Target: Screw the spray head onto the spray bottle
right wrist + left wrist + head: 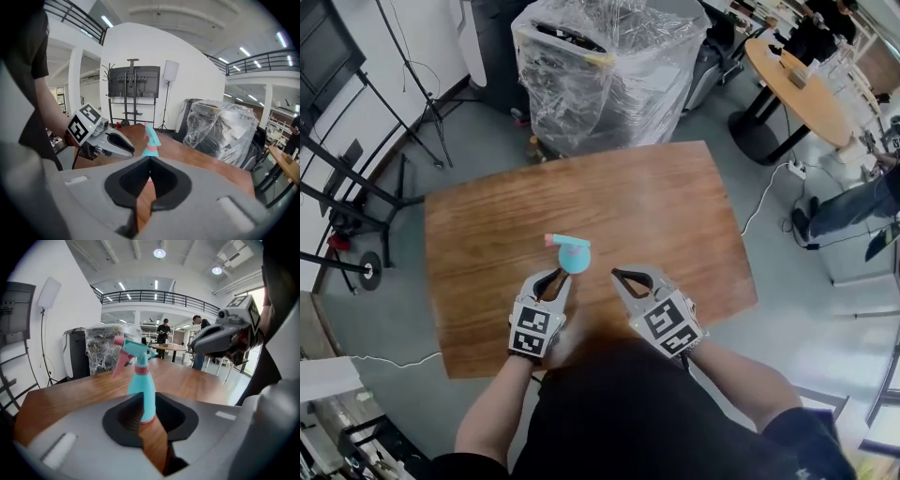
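Teal plastic spray bottle (pixel 575 258) stands upright on the brown wooden table (pixel 675 216), pink-triggered spray head (pixel 133 350) on top; loose or wound tight, I can't tell. Left gripper (pixel 143 397) pinches its lower body: that hold wants to be low and level. Right gripper (pixel 150 160), closed, empty, hangs just beside.

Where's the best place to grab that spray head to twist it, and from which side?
Probably the pink collar under the head, from the person's right. It is round and upright, so jaws can close squarely; the trigger juts left, and the left gripper clasps the bottle low down.
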The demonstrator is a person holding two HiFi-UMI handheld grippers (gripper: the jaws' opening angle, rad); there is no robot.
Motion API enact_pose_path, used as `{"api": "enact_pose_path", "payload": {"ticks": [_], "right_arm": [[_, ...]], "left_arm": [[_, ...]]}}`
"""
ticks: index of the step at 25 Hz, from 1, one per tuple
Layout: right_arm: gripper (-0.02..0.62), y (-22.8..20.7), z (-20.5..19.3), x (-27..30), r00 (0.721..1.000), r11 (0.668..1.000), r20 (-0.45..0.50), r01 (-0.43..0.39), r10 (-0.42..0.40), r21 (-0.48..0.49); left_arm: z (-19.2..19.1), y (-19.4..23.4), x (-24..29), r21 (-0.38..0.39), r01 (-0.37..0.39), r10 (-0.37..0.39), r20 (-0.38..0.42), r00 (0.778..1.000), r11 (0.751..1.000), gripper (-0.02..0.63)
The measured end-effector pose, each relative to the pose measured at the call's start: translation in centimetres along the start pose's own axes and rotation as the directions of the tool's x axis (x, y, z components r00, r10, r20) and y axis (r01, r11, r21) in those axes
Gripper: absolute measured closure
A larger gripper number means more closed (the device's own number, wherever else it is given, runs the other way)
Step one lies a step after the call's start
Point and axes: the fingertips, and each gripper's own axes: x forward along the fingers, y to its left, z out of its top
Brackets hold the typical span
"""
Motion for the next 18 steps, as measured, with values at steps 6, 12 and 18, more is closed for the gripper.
{"api": "enact_pose_path", "payload": {"ticks": [6,12,18], "right_arm": [[0.603,0.9,1.6,1.0,0.994,0.998,0.089,-0.06,0.057,0.028],[0.603,1.6,2.2,1.2,0.986,0.994,0.135,-0.104,0.098,0.031],[0.603,1.8,2.3,0.9,0.98,0.991,0.157,-0.129,0.122,0.033]], "left_arm": [[4.4,-3.2,-2.8,-0.045,0.036,-0.033,0.061,0.998,0.998,0.597],[5.4,-3.7,-3.4,-0.072,0.0,0.004,0.045,0.999,0.997,0.597],[5.2,-4.3,-3.1,-0.075,-0.025,0.027,0.031,0.999,0.997,0.597]]}}
